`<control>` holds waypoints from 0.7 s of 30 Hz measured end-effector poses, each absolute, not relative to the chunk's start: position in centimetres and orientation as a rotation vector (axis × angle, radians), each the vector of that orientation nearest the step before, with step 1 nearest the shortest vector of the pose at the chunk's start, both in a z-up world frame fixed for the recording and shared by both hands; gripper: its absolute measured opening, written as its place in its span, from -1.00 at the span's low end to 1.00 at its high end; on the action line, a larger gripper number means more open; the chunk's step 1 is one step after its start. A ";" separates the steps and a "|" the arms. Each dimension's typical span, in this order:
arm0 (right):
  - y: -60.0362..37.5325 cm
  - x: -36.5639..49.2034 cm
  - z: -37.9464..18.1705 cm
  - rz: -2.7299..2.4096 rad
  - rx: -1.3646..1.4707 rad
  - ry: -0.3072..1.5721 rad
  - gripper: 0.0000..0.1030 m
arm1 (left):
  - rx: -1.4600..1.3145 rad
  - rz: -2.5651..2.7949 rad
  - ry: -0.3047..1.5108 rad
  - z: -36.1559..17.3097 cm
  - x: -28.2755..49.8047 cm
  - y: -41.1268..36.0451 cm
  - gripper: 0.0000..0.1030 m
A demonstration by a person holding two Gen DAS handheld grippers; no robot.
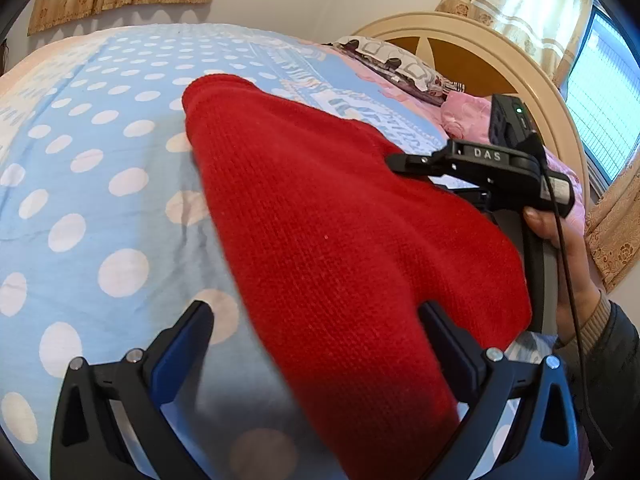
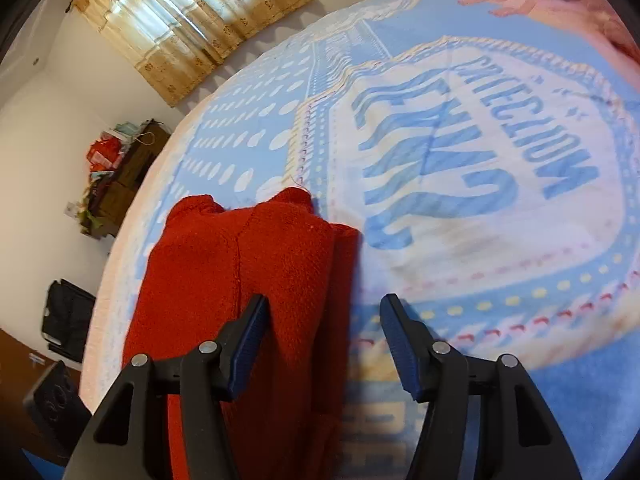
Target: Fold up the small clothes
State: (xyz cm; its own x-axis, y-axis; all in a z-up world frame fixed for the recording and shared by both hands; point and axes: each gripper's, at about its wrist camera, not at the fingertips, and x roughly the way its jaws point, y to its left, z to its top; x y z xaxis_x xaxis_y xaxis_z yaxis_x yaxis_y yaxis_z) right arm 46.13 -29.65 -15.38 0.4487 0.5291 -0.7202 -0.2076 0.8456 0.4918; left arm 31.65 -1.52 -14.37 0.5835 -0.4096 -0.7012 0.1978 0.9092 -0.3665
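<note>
Both tongs (image 1: 316, 320) (image 2: 324, 316) gape, level over red knit (image 1: 320, 208).

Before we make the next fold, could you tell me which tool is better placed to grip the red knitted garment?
Probably the left tool: its open jaws straddle the red knitted garment; the right tool covers only its edge.

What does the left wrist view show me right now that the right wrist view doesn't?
Only the left wrist view shows the right gripper from outside, at the garment's far edge, the hand holding it, the headboard and the patterned pillow.

Only the right wrist view shows the large lettered emblem on the bedspread and the cluttered shelf by the wall.

Both show the red knit garment lying on the blue polka-dot bedspread, and each view's own gripper open.
</note>
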 end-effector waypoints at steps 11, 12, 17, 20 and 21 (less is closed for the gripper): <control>-28.0 47.5 -15.7 0.599 0.389 1.005 0.18 | -0.280 -0.368 0.875 -14.5 31.2 -0.9 1.00; -27.6 47.7 -15.7 0.611 0.383 1.007 0.18 | -0.279 -0.367 0.874 -14.5 31.2 -0.9 1.00; -27.2 47.9 -16.1 0.635 0.384 1.002 -0.13 | -0.273 -0.359 0.876 -14.5 31.2 -1.1 1.00; -27.3 47.4 -16.3 0.653 0.398 0.988 -0.27 | -0.274 -0.360 0.879 -14.4 31.5 -1.3 1.00; -27.3 47.4 -16.3 0.650 0.396 0.986 -0.27 | -0.274 -0.361 0.881 -14.4 31.6 -1.4 1.00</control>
State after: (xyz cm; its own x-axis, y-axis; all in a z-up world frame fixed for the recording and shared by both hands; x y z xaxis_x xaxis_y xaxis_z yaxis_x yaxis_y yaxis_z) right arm 47.41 -27.33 -16.31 0.3885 0.6655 -0.6373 -0.3228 0.7461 0.5823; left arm 31.59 -1.36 -14.44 0.5826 -0.4160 -0.6983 0.1936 0.9054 -0.3779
